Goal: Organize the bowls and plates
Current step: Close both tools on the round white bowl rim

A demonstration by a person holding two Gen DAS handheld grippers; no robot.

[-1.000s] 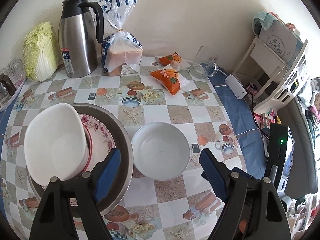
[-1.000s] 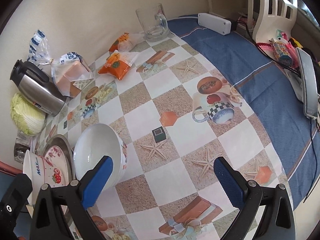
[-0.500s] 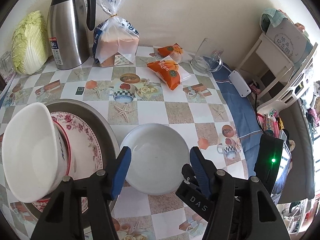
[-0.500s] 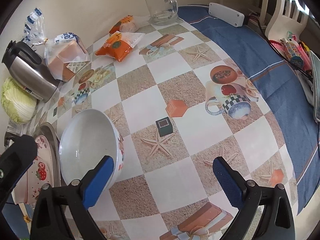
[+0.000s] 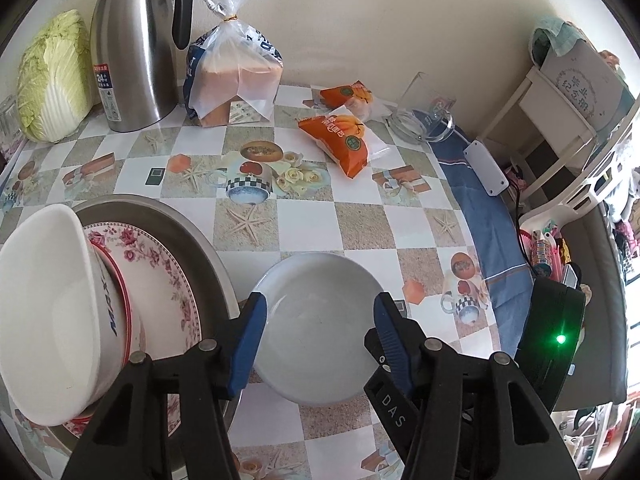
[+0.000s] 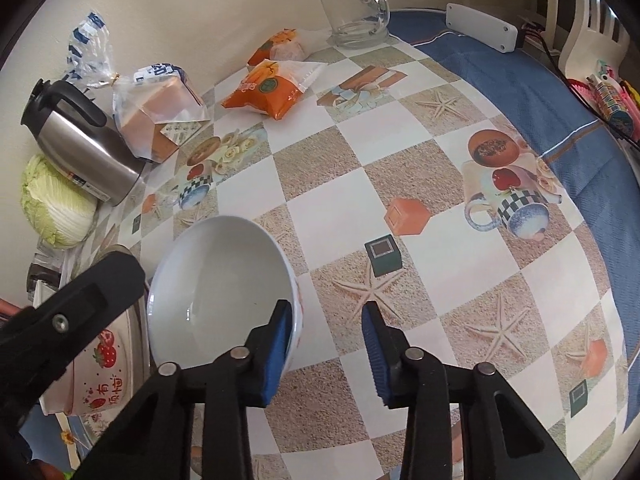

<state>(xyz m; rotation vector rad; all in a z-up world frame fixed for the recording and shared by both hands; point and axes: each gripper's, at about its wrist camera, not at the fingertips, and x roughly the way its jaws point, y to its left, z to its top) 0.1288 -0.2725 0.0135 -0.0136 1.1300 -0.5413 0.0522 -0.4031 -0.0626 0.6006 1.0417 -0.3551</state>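
A metal tray [image 5: 208,248] on the checked table [image 5: 308,224] carries a floral plate [image 5: 168,276] and a tipped white bowl [image 5: 52,316]. Just beside it, a second white bowl [image 5: 320,320] sits alone on the cloth. The left gripper [image 5: 316,332], closing, straddles this bowl without yet pressing. The right gripper [image 6: 326,340], also closing, has one finger inside the rim, nothing pinched. Glazed ceramic: stiff, slick, breakable, moderately heavy; best gripped at the rim wall.
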